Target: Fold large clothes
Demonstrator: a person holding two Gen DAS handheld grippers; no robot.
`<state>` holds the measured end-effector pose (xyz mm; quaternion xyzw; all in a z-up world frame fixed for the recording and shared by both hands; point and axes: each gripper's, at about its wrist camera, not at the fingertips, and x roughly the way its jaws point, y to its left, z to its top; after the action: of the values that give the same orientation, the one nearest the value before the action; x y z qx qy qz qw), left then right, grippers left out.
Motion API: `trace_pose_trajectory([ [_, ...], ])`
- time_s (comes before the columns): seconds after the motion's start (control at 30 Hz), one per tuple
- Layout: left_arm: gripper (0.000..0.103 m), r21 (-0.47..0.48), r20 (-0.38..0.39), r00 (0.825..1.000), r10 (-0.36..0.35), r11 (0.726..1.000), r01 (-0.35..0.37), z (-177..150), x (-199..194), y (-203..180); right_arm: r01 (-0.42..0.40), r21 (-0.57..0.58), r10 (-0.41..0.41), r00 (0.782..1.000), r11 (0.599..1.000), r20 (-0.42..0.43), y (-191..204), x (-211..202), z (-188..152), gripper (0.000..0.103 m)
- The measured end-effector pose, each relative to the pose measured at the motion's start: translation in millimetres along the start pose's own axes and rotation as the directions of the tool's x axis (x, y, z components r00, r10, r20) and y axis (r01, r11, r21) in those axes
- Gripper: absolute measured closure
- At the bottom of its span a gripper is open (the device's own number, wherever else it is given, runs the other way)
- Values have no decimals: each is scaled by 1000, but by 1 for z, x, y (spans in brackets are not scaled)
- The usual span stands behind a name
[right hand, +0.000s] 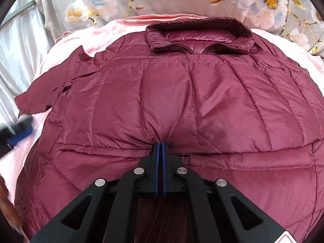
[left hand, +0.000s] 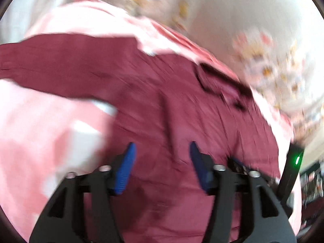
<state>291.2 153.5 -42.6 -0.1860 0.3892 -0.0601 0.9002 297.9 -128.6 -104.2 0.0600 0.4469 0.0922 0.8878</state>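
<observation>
Pinching the folded-up hem edge of the maroon quilted puffer jacket (right hand: 192, 93), the right gripper (right hand: 160, 144) has its blue pads clenched together with fabric bunched between them. The jacket lies flat on a pink blanket (right hand: 81, 38), collar (right hand: 199, 34) at the far end from that claw, so its long axis runs straight away from the right gripper toward the collar. My guess is the next move carries the pinched edge along that axis, up toward the collar. The left gripper (left hand: 162, 148) hovers over the jacket's side with its jaws apart, grasping nothing; that view is too blurry to say much more. The loose sleeve (right hand: 46, 93) sticks out left of the collar line, nearer the left claw.
</observation>
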Motion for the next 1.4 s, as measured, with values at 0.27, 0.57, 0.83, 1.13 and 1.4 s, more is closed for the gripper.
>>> trace_pose_trajectory([
  [0.27,32,-305,124,932,341,907,-291,77,-37,165,-4,2,4,1000,1000,2,-1,0,0,103],
  [0.57,70,-592,84,947,311,780,-204,103,-5,273,-11,10,11,1000,1000,3,-2,0,0,103],
  [0.83,101,-194,262,928,264,956,-218,170,-38,120,4,3,-4,1000,1000,7,-2,0,0,103],
  [1.13,101,322,243,957,-160,944,76,143,-44,-170,-67,65,64,997,996,40,-11,-10,1,97],
  [1.4,81,404,-76,976,-206,888,219,33,71,-263,-98,210,69,987,973,142,-79,-74,-21,64],
])
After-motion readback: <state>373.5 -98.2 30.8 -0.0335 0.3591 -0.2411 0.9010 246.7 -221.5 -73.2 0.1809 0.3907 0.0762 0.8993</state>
